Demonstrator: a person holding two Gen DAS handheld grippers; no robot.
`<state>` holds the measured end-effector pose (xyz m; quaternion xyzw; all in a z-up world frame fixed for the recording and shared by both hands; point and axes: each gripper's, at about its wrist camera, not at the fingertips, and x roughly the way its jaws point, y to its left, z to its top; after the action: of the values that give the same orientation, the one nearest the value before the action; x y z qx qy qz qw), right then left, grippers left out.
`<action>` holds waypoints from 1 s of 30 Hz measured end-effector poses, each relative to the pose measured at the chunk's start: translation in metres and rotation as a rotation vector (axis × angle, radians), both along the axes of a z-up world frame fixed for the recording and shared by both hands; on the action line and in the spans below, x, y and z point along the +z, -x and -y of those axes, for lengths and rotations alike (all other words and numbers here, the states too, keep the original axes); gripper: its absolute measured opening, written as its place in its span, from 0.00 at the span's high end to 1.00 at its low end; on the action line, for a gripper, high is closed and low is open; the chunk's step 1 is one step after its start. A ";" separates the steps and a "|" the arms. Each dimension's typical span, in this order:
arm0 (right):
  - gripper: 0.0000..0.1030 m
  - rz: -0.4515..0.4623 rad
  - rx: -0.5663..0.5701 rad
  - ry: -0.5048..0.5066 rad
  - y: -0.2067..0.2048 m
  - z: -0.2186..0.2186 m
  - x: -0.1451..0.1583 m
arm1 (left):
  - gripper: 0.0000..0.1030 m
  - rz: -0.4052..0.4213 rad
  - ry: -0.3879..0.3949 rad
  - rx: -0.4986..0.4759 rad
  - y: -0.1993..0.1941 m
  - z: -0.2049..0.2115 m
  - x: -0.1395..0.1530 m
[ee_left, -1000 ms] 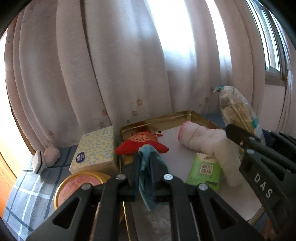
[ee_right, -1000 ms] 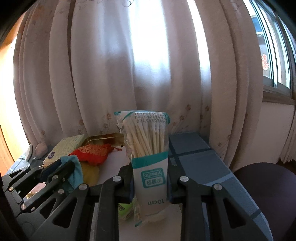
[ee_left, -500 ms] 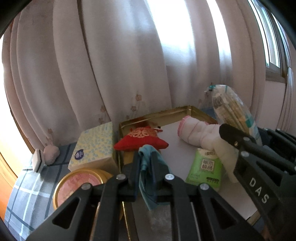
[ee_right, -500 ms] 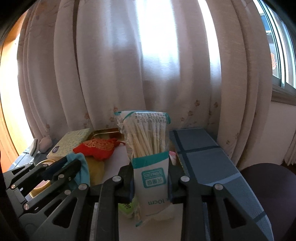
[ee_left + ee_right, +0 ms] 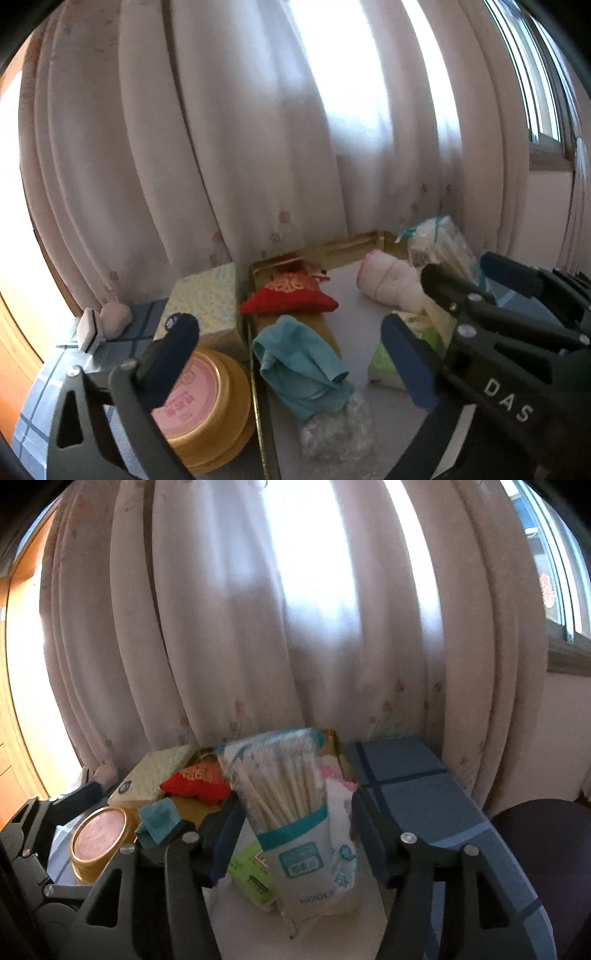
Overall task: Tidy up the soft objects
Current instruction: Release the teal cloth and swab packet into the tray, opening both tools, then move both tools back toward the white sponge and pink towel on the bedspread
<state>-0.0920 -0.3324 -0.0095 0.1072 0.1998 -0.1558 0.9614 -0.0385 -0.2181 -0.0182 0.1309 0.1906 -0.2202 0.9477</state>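
My left gripper [image 5: 295, 354] is open and empty. A teal cloth [image 5: 303, 365] lies below it in the gold tray [image 5: 332, 245], on the tray's left side. A red embroidered pouch [image 5: 291, 295] and a rolled white-pink towel [image 5: 388, 280] lie farther back in the tray. My right gripper [image 5: 295, 830] is open around a bag of cotton swabs [image 5: 295, 805] that stands in the tray. The bag also shows in the left wrist view [image 5: 439, 247]. A green tissue pack [image 5: 251, 875] lies beside it.
A yellow tissue box [image 5: 207, 302] and a round gold tin with a pink lid [image 5: 199, 398] sit left of the tray. A small pink object [image 5: 114, 317] lies on the blue checked cloth [image 5: 413, 779]. Curtains hang behind. A dark chair [image 5: 546, 849] is at right.
Both grippers have opened. The teal cloth has dropped from the left gripper into the tray. The swab bag is released and stands between the right fingers.
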 end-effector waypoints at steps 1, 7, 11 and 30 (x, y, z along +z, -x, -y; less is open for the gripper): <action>0.39 0.011 -0.007 0.007 0.002 -0.001 0.001 | 0.01 -0.004 0.002 -0.003 -0.001 0.000 0.000; 0.35 0.046 -0.029 0.051 0.009 -0.008 0.004 | 0.01 -0.016 0.012 0.001 -0.003 -0.005 0.002; 0.35 0.083 -0.048 0.066 0.017 -0.008 0.007 | 0.00 -0.005 0.032 0.012 -0.002 -0.012 0.006; 0.35 0.301 -0.198 0.034 0.047 -0.021 0.015 | 0.00 0.113 0.058 0.193 -0.020 -0.073 0.004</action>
<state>-0.1391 -0.3110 0.0058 0.1322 0.0396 -0.2351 0.9621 -0.0184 -0.1455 -0.0138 0.0968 0.1421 -0.1255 0.9771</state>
